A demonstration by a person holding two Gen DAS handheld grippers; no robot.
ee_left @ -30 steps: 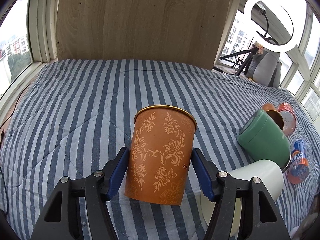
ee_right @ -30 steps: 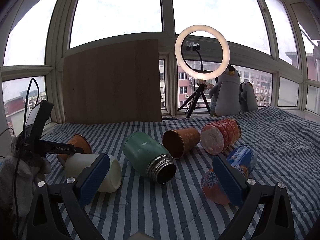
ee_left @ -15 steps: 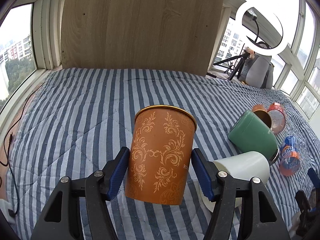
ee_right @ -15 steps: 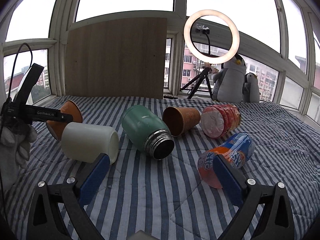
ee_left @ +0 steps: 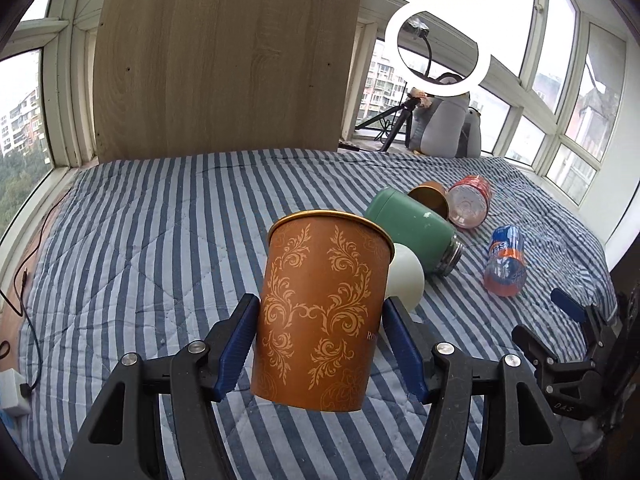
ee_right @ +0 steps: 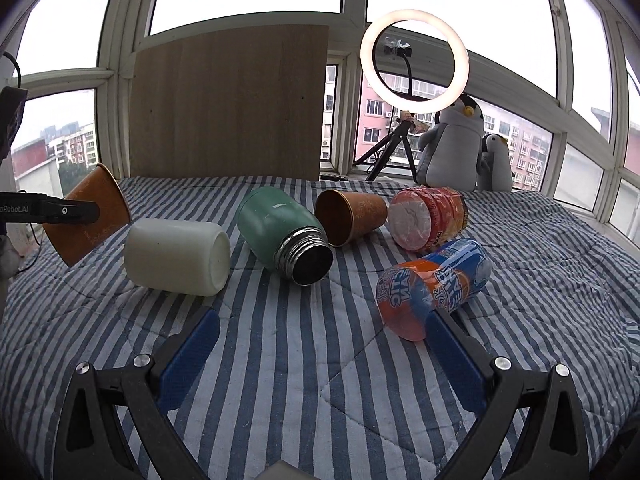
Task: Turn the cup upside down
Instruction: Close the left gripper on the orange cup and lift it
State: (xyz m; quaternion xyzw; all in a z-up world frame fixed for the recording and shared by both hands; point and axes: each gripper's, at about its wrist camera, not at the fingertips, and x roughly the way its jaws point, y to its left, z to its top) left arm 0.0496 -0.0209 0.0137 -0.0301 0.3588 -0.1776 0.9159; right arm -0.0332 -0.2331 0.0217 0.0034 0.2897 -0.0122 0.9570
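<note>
Cup (ee_left: 320,320) first, though the biggest thing around it is the striped quilt (ee_left: 140,240), which fills my left view from nine o'clock across to three. My left tongs (ee_left: 318,340) are pinching the orange scroll-patterned cup at its middle, blue pads against both sides, and it hangs clear of the fabric with its gold rim towards twelve o'clock. From the right view it shows at nine o'clock, tilted, wide end up.

At two o'clock of the cup lie a green flask (ee_left: 412,232), a white tumbler (ee_left: 406,280) just behind the cup's right edge, a second orange cup (ee_left: 430,198), a red-labelled bottle (ee_left: 468,204) and an orange soda bottle (ee_left: 504,264), all on their sides.

My right tongs (ee_right: 320,360) are spread, holding nothing, low at six o'clock.

To turn it well, I judge I should roll my wrist slowly with the squeeze firm, bring the rim down flat over bare quilt at nine o'clock, away from the tumbler, and let go only once the rim sits level on the soft fabric.
</note>
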